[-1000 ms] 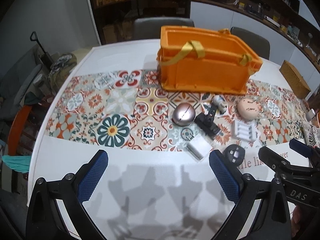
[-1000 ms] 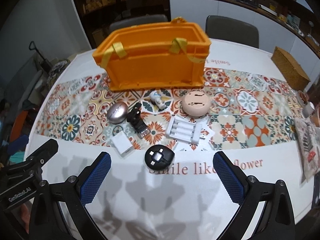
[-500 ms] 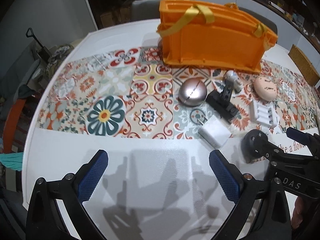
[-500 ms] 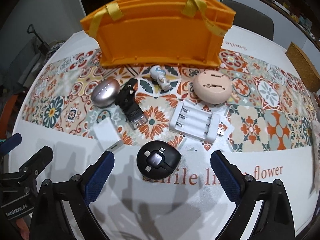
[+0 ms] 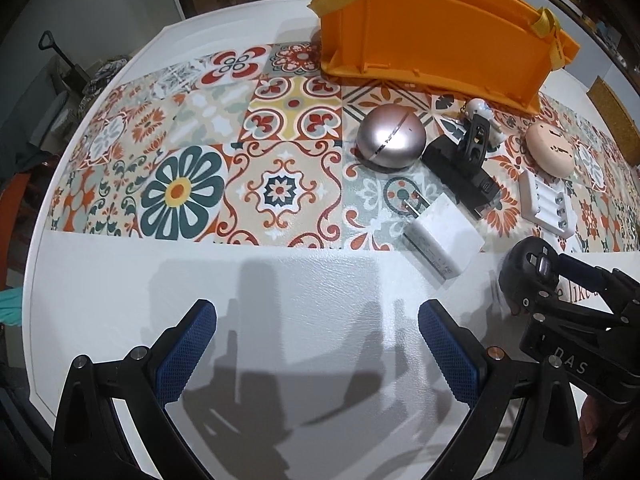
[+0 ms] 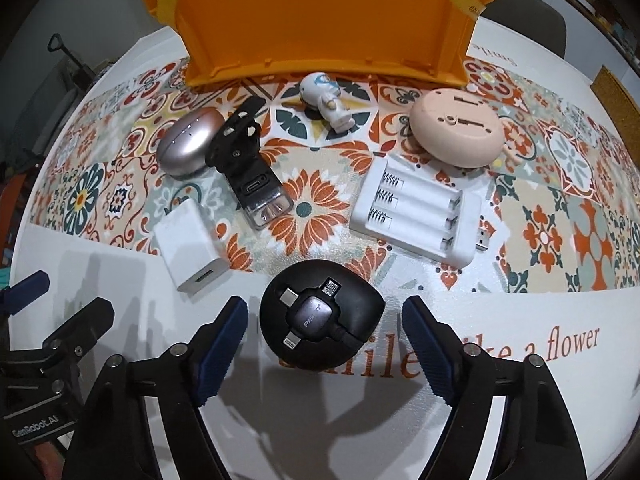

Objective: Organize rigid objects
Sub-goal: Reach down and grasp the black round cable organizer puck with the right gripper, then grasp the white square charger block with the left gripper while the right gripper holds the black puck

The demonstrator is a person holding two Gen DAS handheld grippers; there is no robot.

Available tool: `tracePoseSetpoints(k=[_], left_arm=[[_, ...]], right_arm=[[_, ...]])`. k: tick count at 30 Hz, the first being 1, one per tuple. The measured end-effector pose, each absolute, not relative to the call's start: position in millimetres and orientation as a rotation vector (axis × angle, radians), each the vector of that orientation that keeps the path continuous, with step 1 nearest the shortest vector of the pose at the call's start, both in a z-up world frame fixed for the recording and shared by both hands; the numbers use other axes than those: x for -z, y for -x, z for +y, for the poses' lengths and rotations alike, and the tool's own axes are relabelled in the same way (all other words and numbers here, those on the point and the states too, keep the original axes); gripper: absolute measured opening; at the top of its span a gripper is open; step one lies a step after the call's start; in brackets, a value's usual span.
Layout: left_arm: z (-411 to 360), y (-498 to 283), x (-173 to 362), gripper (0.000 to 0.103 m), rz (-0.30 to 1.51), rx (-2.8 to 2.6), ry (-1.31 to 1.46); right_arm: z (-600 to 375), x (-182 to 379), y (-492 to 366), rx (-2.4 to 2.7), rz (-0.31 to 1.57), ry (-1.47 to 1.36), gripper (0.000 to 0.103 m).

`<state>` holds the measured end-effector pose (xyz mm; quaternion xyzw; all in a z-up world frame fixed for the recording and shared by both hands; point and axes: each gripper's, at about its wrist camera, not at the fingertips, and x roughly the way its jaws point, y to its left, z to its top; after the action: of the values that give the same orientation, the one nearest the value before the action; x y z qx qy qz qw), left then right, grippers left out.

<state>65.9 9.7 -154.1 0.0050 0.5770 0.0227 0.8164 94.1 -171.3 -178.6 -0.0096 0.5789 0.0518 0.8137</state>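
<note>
- Between the blue-padded jaws of the right gripper (image 6: 322,336) sits a round black cable-adapter case (image 6: 322,318) on the white surface (image 5: 280,300); the jaws have just been closing, yet a gap shows on each side and neither pad presses it.
- Left gripper (image 5: 316,356): jaws spread wide over bare surface, nothing between them.
- On the patterned tile runner (image 5: 280,184) (from left to right in the right wrist view) lie a silver oval earbud case (image 6: 188,146), a black clip light (image 6: 250,160), a small white astronaut figure (image 6: 328,100), a white battery charger (image 6: 416,210) and a round peach plastic case (image 6: 458,130).
- A white wall plug adapter (image 6: 190,250) lies just left of the black case.
- An orange plastic basket with yellow handles (image 6: 320,16) stands behind them all.
</note>
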Motion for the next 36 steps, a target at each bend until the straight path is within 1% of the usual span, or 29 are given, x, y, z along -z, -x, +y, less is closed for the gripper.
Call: tracePoseSetpoints(k=[2,5,8,21,32,36], left_arm=[[10,-67,156,0.103,1.233,-0.050,-0.012],[9,-68,157,0.103,1.234,-0.050,-0.015],[9,-67,158,0.103,1.238,-0.049,-0.016],[-4,-64,148,0.103,1.164,0.053,-0.096],[-28,-70,142,0.103,1.074,0.221,-0.178],[-37,-77,148,0.103,1.064,0.253,-0.195]], right_arm=[[-171,181,-94,-0.115,1.244,0.021,0.072],[-171,183,-94,-0.117,1.237,0.032,0.069],[-169,183,-95,-0.114,1.228,0.043,0.063],[-176,178,-87,-0.132,1.225,-0.006,0.063],[-190,150,-65,-0.060,1.170,-0.038,0.063],[-195,143,-58,-0.015,1.150,-0.033,0.063]])
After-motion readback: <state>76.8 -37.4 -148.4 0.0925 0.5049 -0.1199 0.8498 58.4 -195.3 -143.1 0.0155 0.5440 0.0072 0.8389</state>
